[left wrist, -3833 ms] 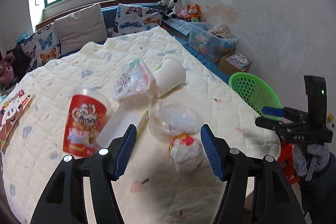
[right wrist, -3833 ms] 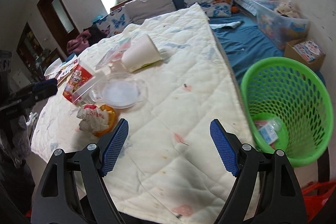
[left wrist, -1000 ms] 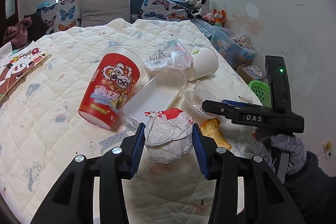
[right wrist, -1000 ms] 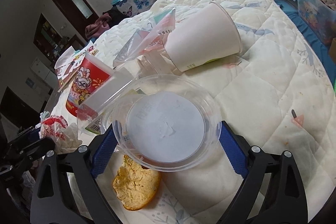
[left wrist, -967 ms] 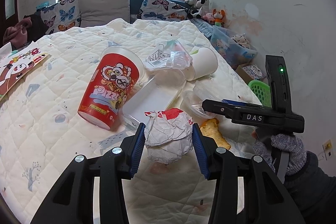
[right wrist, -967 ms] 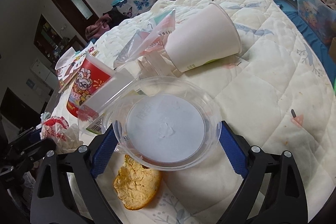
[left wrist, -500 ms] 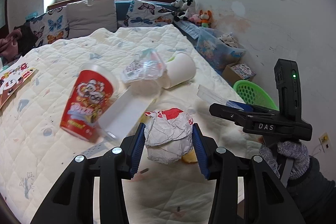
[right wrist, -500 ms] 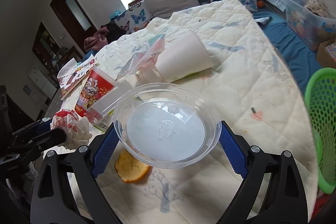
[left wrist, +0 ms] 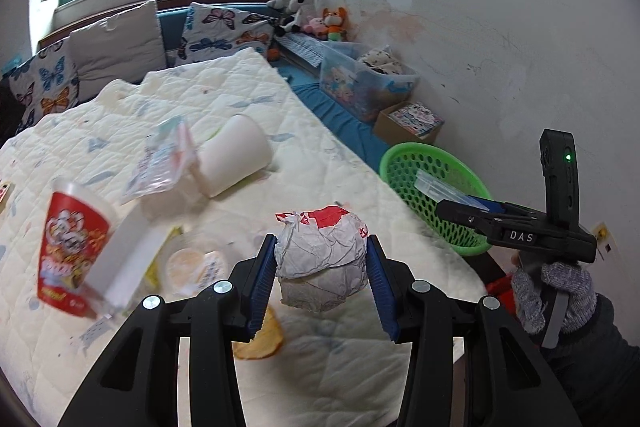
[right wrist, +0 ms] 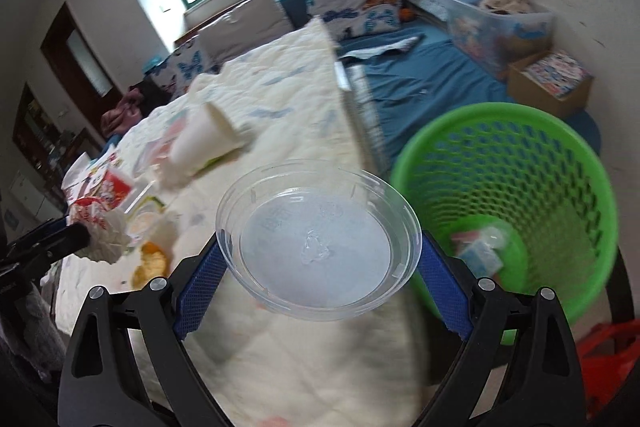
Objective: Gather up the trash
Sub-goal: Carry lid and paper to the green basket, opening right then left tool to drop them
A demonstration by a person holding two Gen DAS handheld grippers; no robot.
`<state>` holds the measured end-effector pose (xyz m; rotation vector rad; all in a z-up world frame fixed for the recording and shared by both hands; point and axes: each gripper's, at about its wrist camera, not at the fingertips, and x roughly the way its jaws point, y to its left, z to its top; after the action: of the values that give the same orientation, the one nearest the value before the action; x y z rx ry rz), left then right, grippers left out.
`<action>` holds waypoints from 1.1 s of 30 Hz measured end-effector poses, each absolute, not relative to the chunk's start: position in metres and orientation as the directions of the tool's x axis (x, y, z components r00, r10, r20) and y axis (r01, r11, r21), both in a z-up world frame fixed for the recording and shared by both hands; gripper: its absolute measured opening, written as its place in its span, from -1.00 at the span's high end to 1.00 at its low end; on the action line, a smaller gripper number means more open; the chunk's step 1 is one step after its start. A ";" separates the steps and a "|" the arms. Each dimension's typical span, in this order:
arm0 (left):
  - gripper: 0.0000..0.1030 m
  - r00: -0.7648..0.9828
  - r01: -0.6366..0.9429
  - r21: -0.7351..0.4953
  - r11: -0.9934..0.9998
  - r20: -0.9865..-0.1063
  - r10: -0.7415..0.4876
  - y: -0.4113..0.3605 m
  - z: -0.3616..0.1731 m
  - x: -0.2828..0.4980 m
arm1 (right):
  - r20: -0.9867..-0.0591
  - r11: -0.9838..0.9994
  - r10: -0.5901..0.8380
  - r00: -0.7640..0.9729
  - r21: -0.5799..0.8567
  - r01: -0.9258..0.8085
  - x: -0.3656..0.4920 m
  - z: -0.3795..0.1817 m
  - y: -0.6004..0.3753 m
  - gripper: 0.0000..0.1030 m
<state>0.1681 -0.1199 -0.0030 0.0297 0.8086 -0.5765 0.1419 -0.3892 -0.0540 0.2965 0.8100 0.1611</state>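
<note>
Crumpled paper wrapper ball (left wrist: 322, 263) sits pinched in the left gripper (left wrist: 321, 279), tilted down above the quilt (left wrist: 340, 339). The right gripper (right wrist: 320, 281), spread wide, clamps a clear plastic bowl (right wrist: 318, 241) beside the green basket (right wrist: 516, 131).

The one text that reads cleanly is "DAS", in white capital letters on the black body of the right tongs (left wrist: 460, 197), seen side-on from the left wrist view (the label sits just below the upright black block with the green light). The red printed cup (left wrist: 70, 251) lying on the quilted bed cover (left wrist: 248, 79) carries cartoon figures and large yellow lettering, but motion blur leaves it unreadable. The crumpled paper wrapper (left wrist: 322, 259) shows red print fragments along its top folds, too creased to make out as words.
</note>
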 end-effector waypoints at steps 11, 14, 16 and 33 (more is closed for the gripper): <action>0.16 0.490 0.568 -0.181 0.803 -0.710 -0.507 -0.189 0.000 0.183 | -0.729 0.933 0.150 0.668 0.328 0.149 0.123 -0.079 -0.482 -0.78; 0.16 0.475 0.583 -0.181 0.792 -0.715 -0.513 -0.207 0.000 0.188 | -0.734 0.929 0.144 0.664 0.331 0.164 0.122 -0.085 -0.492 -0.78; 0.16 0.464 0.593 -0.176 0.786 -0.723 -0.512 -0.219 -0.001 0.192 | -0.735 0.926 0.142 0.663 0.335 0.173 0.122 -0.089 -0.497 -0.79; 0.15 0.379 0.678 -0.155 0.719 -0.763 -0.523 -0.313 -0.017 0.215 | -0.709 0.925 0.113 0.696 0.331 0.188 0.096 -0.077 -0.512 -0.81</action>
<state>0.2154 -0.3133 -0.0168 0.1956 0.8967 -0.7728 0.0957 -0.5123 -0.0772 0.3994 0.8059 -0.0432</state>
